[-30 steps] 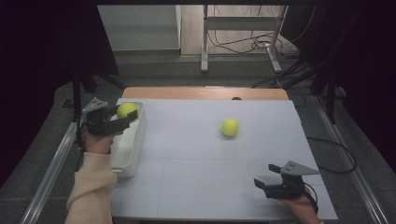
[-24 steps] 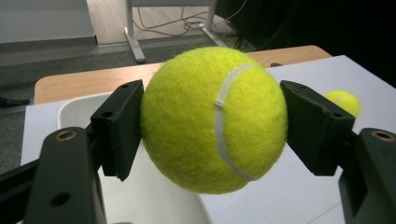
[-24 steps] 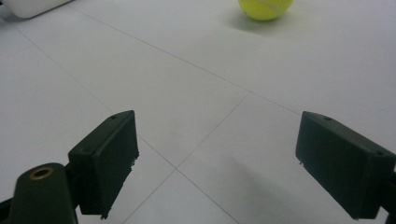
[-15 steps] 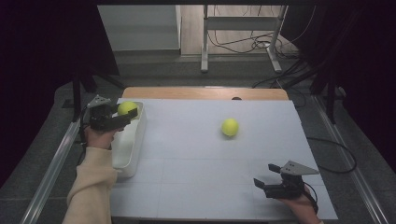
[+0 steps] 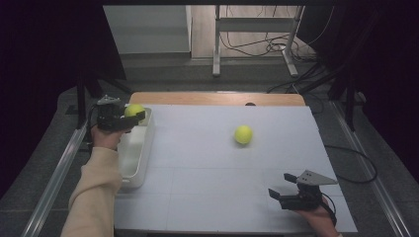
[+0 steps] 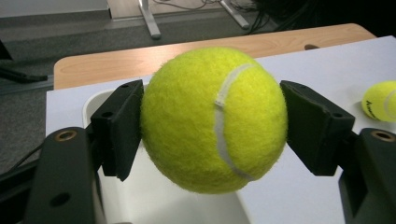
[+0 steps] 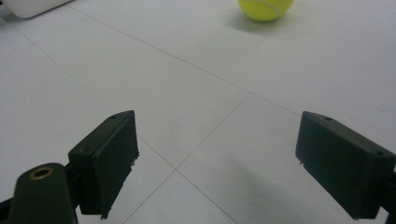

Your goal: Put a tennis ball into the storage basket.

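Observation:
My left gripper [image 5: 134,116] [image 6: 212,123] is shut on a yellow tennis ball [image 5: 133,110] [image 6: 214,119], its black pads pressing both sides. It holds the ball above the far end of a white bin [image 5: 134,154] [image 6: 93,100] at the table's left edge. A second tennis ball [image 5: 243,134] [image 6: 380,100] [image 7: 265,8] lies loose on the white table mat, right of centre. My right gripper [image 5: 277,195] [image 7: 217,161] rests near the front right corner, open, with nothing between its jaws.
The white mat [image 5: 222,168] covers a wooden table whose far edge [image 5: 212,98] shows bare. Metal rails [image 5: 54,173] run along both sides. Desk legs and cables [image 5: 257,47] lie on the floor beyond the table.
My left gripper has carried its ball a little farther back along the bin. The right gripper and the loose ball have stayed put.

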`<state>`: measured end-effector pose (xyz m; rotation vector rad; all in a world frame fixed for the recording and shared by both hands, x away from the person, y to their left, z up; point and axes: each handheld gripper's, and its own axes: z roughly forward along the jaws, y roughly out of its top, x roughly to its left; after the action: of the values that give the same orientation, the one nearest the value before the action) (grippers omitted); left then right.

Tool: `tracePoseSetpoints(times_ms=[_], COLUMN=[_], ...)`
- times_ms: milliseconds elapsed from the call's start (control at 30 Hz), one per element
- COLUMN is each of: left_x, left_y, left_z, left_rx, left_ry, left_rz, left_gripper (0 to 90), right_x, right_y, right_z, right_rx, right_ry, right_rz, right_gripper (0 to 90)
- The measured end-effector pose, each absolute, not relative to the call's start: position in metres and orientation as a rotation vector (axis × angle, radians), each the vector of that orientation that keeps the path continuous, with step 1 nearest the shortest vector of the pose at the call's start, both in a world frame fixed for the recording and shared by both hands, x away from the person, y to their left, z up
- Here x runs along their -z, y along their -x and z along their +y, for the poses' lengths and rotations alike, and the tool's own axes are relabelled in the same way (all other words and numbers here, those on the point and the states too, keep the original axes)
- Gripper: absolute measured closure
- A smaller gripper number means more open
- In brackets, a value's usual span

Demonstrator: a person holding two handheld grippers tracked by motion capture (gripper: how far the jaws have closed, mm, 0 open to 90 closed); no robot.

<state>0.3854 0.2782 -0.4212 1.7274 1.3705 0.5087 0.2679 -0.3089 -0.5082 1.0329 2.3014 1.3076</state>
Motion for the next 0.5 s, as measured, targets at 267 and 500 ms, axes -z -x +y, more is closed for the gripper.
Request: tracePoseSetpoints(times_ms=[267, 500], left_x=[0.426, 0.429], left_y=[-0.397, -0.406], left_z=[0.279, 0.280], left_rx=[-0.510, -0.503], left_ry=[-1.780, -1.807], left_rz=[1.409, 1.434], left_gripper=[26.9, 26.9], right_x=[0.508, 0.508], right_y=[-0.268, -0.268], right_z=[-0.309, -0.309], right_rx=[-1.308, -1.310], right_ry=[-1.032, -1.033], right_rz=[2.302, 2.302], right_gripper=[13.2, 13.2])
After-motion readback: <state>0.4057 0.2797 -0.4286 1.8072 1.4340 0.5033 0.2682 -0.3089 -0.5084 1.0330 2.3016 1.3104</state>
